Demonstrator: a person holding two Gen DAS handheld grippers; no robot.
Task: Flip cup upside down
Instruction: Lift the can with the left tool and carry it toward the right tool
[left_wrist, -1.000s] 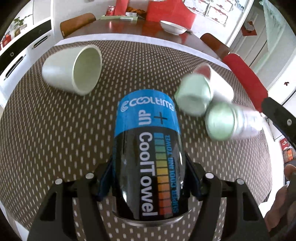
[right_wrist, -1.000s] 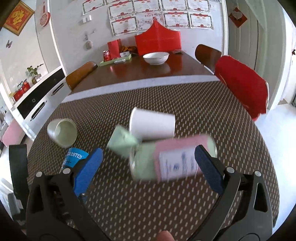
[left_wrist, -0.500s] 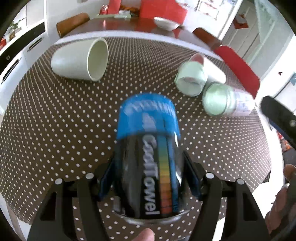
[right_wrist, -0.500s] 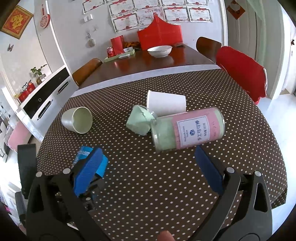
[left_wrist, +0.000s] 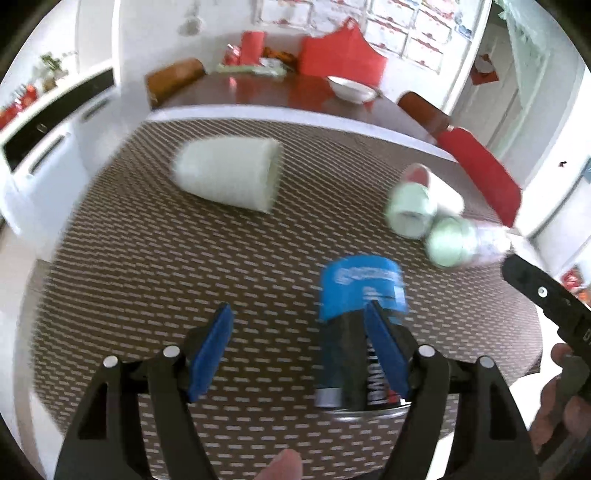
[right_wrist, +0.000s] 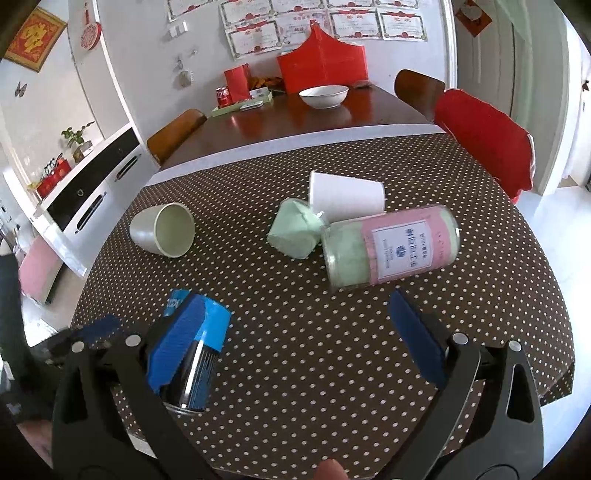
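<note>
A pale green cup (right_wrist: 164, 230) lies on its side at the left of the dotted table; it also shows in the left wrist view (left_wrist: 229, 177), blurred. A white cup (right_wrist: 345, 197) lies on its side at mid table. The black and blue CoolTowel can (left_wrist: 360, 325) stands near the front edge, also in the right wrist view (right_wrist: 195, 343). My left gripper (left_wrist: 301, 343) is open, its right finger in front of the can. My right gripper (right_wrist: 295, 332) is open and empty above the table's front.
A pink-labelled clear canister (right_wrist: 391, 247) lies on its side against a mint green lid-like piece (right_wrist: 293, 232) and the white cup. A red chair (right_wrist: 487, 136) stands at the right. A wooden table with a white bowl (right_wrist: 323, 96) lies behind.
My left gripper has opened and let go of the CoolTowel can, then shifted left; the can now stands on the table. My right gripper has drawn back and up a little.
</note>
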